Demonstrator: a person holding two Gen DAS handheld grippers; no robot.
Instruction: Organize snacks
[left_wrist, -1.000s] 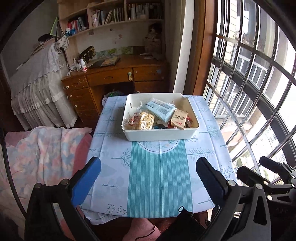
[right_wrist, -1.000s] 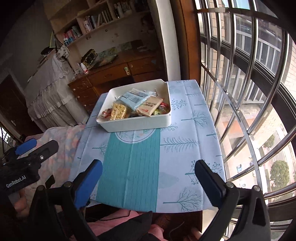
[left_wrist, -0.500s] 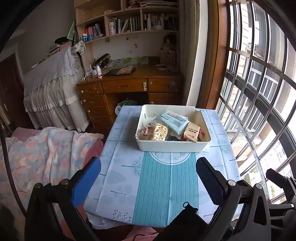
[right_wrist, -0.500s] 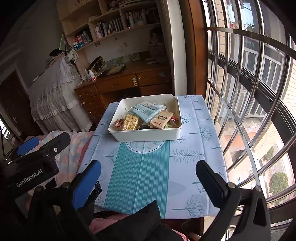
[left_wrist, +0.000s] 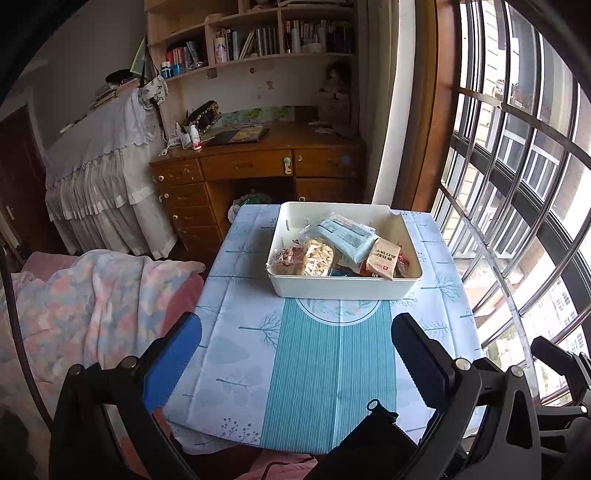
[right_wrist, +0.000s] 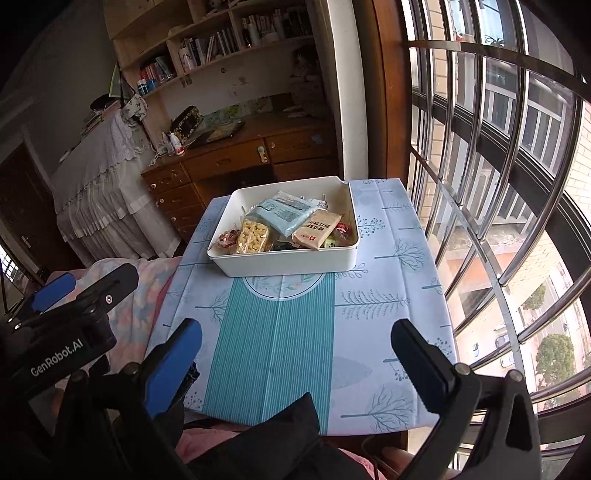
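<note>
both tools (left_wrist: 295, 354) (right_wrist: 295, 354) gape empty, well short of the snack-filled white bin (left_wrist: 343, 286)

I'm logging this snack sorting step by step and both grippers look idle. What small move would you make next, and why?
Probably bring the right gripper forward toward the white bin. Both it and the left gripper are open, hold nothing, and hang over the near edge of the tablecloth, well short of the bin. The tan packet lies on top, an easy first pick.
</note>
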